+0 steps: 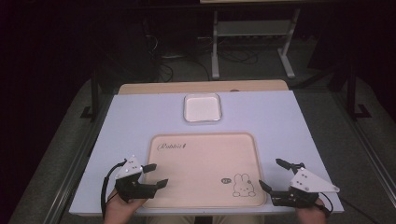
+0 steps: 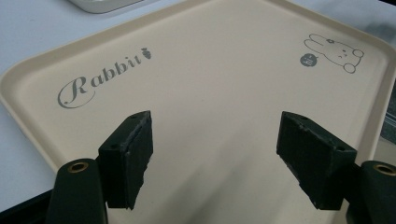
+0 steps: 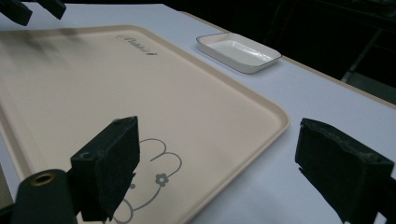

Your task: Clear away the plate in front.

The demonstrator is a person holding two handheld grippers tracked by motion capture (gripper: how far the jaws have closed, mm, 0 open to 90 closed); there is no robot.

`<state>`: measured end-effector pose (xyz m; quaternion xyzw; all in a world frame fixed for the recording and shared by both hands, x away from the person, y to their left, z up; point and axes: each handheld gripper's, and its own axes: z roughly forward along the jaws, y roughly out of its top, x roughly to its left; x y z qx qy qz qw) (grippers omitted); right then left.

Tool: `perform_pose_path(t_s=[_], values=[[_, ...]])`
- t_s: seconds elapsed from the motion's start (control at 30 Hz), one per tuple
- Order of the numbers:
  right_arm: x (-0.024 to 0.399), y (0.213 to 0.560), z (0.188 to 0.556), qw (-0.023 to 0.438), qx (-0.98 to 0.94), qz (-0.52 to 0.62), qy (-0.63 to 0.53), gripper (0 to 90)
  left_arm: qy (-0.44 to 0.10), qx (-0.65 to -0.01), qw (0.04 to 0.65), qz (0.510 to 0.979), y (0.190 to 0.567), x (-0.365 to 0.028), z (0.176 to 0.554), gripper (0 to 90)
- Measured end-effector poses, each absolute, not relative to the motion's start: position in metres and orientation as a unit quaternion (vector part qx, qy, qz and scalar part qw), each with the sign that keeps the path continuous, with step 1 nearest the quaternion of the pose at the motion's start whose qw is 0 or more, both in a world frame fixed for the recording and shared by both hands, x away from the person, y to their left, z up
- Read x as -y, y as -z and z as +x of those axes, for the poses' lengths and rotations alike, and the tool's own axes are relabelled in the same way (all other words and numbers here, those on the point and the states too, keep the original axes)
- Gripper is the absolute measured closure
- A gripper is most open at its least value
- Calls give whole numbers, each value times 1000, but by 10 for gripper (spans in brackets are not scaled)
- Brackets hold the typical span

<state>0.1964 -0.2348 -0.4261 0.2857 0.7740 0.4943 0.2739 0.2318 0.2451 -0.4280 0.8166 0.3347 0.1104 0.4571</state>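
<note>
The tray (image 1: 205, 163) lies flat at the near middle of the surface (image 1: 140, 116), a cream rectangle with a low raised rim, the word "Rabbit" printed near its far left corner and a small rabbit drawing (image 1: 242, 185) near its near right corner. It carries nothing. It looks like moulded plastic: probably light, stiff enough to keep its shape when lifted by two edges, and smooth, so the pads may slide on it. The rim is the only sensible place to take hold, one jaw under the lip and one above, at the two short sides so the tray stays level.

The left tool (image 1: 156, 174) hangs over the tray's near left corner with its jaws spread and nothing between them. The right tool (image 1: 274, 173) sits just beside the near right corner, over the bare surface, jaws likewise spread and empty.

Beyond the tray, apart from it, a small white dish (image 1: 201, 108) rests near the far edge.
</note>
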Motion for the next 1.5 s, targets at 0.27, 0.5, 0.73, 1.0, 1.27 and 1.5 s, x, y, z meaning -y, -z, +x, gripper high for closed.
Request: perform_pose_path(t_s=[0.27,0.5,0.73,1.0,1.27,1.5], values=[[235,426,195,274,-774,285,-494,130,-108,-337,454,818,430,-244,234,264],[235,426,195,276,-773,288,-494,130,-109,-342,452,817,430,-243,237,257],[236,426,196,273,-771,292,-496,130,-112,-344,455,813,428,-241,241,253],[237,426,196,275,-769,295,-496,130,-116,-335,459,814,419,-235,249,250],[236,426,196,276,-770,293,-495,130,-114,-325,457,820,415,-225,259,255],[236,426,195,276,-770,291,-495,130,-102,-325,449,826,419,-214,272,270]])
